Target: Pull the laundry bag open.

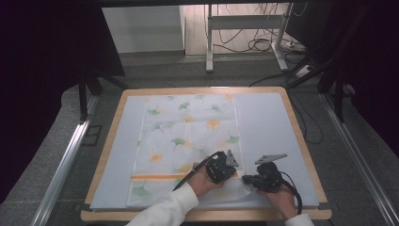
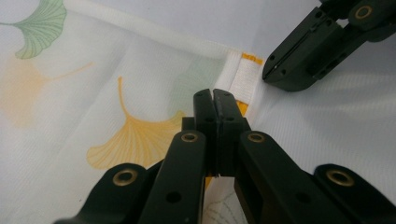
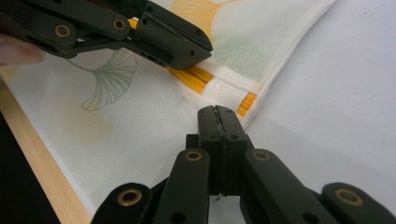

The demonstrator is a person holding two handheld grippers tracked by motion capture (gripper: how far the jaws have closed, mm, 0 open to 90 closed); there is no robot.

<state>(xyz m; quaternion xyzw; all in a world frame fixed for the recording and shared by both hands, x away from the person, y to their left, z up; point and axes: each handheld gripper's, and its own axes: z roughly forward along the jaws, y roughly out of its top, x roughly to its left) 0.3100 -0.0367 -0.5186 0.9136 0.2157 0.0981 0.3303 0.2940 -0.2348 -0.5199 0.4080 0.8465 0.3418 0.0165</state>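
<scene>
A white cloth (image 1: 188, 136) printed with green and yellow ginkgo leaves and one orange stripe lies flat on the table. Both grippers meet at its near right corner. My left gripper (image 1: 234, 174) is shut, its tips (image 2: 214, 93) just above the hemmed corner (image 2: 243, 77) with the orange stripe. My right gripper (image 1: 245, 179) is also shut, its tips (image 3: 215, 109) close to the same cloth edge (image 3: 250, 105). No cloth shows between either pair of jaws. The grippers point at each other, a few centimetres apart; the right gripper (image 2: 280, 70) shows in the left gripper view and the left gripper (image 3: 187, 46) in the right gripper view.
The cloth rests on a pale grey mat (image 1: 268, 122) covering a wooden table (image 1: 301, 136). The wooden front edge (image 3: 42, 172) runs close beside the grippers. Metal rails (image 1: 66, 160) flank the table; a desk frame and cables (image 1: 254, 42) stand beyond it.
</scene>
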